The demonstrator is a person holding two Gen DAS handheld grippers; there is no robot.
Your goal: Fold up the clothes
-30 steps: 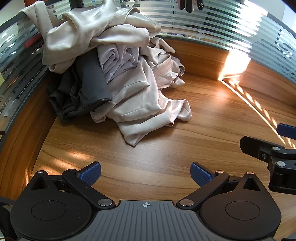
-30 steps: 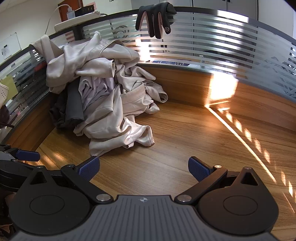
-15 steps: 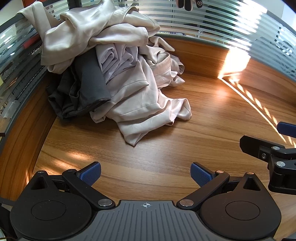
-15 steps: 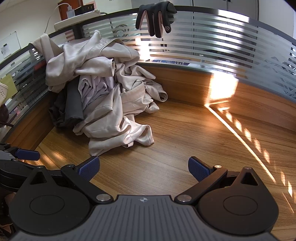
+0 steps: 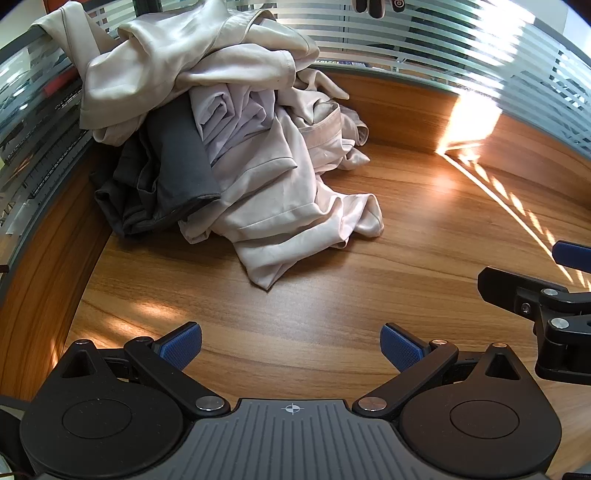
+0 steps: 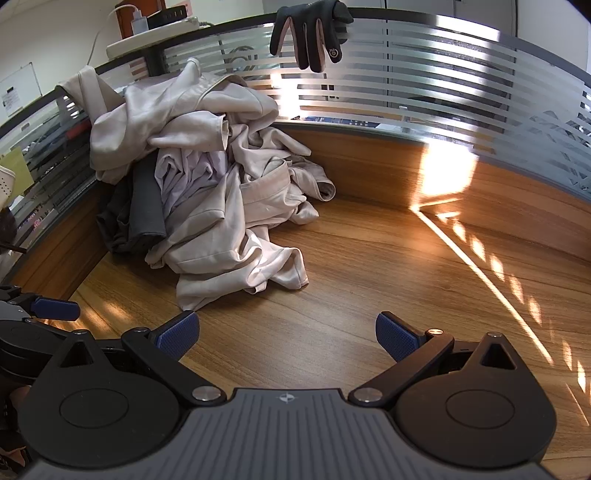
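Observation:
A heap of crumpled clothes (image 5: 240,155) (image 6: 207,199) fills the far left corner of the wooden desk (image 5: 332,314): beige and pale lilac garments over a dark grey one (image 5: 173,173) (image 6: 142,206). My left gripper (image 5: 291,347) is open above bare wood, well short of the heap's nearest beige corner (image 5: 266,277). My right gripper (image 6: 288,334) is open too, with nothing between its blue pads, short of the beige hem (image 6: 192,295). Part of the right gripper (image 5: 546,310) shows at the right edge of the left wrist view.
A striped frosted-glass partition (image 6: 424,96) with a wooden base runs around the desk's far side and left. A black glove (image 6: 310,33) hangs over its top rail. Sunlight stripes (image 6: 498,266) cross the wood on the right.
Both views have crept slightly closer to the heap. The grippers' fingers stay just as wide apart, and the clothes lie as before.

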